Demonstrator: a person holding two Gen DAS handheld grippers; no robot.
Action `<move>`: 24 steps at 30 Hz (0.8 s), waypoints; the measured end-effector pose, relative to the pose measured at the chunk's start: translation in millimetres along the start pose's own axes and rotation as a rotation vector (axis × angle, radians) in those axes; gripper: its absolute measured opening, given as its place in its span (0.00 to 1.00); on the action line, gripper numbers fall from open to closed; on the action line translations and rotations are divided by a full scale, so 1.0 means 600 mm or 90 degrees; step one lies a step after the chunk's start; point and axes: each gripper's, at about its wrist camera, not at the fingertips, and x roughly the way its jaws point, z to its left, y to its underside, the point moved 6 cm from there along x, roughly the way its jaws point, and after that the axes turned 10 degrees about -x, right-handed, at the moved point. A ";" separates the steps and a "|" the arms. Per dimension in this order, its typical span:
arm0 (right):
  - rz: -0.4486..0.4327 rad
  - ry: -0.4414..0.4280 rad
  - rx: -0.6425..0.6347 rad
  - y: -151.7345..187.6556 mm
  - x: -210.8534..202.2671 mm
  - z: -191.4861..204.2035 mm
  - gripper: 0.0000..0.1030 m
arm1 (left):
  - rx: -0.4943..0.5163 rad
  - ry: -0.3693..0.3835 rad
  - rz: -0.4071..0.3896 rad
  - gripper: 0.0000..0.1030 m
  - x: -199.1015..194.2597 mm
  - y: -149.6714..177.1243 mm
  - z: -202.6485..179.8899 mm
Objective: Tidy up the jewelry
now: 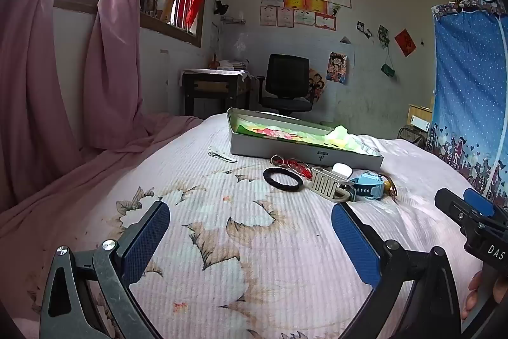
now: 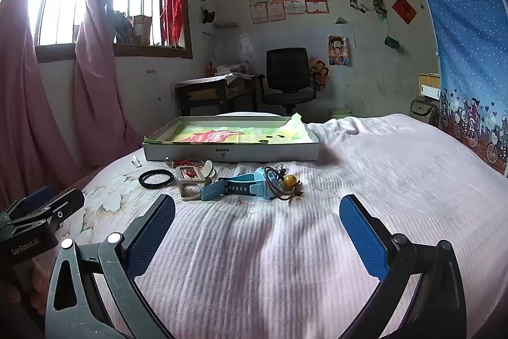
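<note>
Hovering: left gripper (image 1: 250,226) and right gripper (image 2: 257,220) agape, empty | watch (image 2: 241,188) light, strap floppy; grasp the stiff case | box (image 2: 231,153) far.

Left gripper (image 1: 250,239) and right gripper (image 2: 257,229) side by side, fingers spread wide, empty, angled slightly downward.

Bed cover (image 2: 349,167): soft cloth, ribbed, matt, flower print at near left edge.
Box (image 2: 231,153): grey card, smooth, crinkly green-yellow paper inside.
Hair ring (image 2: 156,178): black, bumpy, dull.
Watch (image 2: 241,185): light blue plastic, smooth, bit shiny.
Bead (image 2: 290,180): yellow, glossy, on brown cord.
Frame (image 2: 190,183): pale plastic, smooth.
Right gripper (image 2: 257,227): blue pads rough, dotted; black arms hard, scratched; silver metal screws.
Curtain (image 1: 38,84): pink cloth, smooth folds.
</note>
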 end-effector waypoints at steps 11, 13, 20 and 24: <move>-0.001 -0.003 -0.001 0.005 -0.003 0.002 0.99 | 0.004 0.000 -0.002 1.00 0.000 0.000 0.000; -0.001 -0.002 -0.001 0.006 -0.005 0.003 0.99 | 0.004 0.000 -0.002 1.00 0.000 0.000 0.000; 0.000 -0.004 0.000 0.001 -0.002 -0.001 0.99 | 0.004 -0.001 -0.002 1.00 0.000 0.000 0.000; 0.000 -0.003 0.000 0.001 -0.002 -0.001 0.99 | 0.004 -0.001 -0.002 1.00 0.000 0.000 0.000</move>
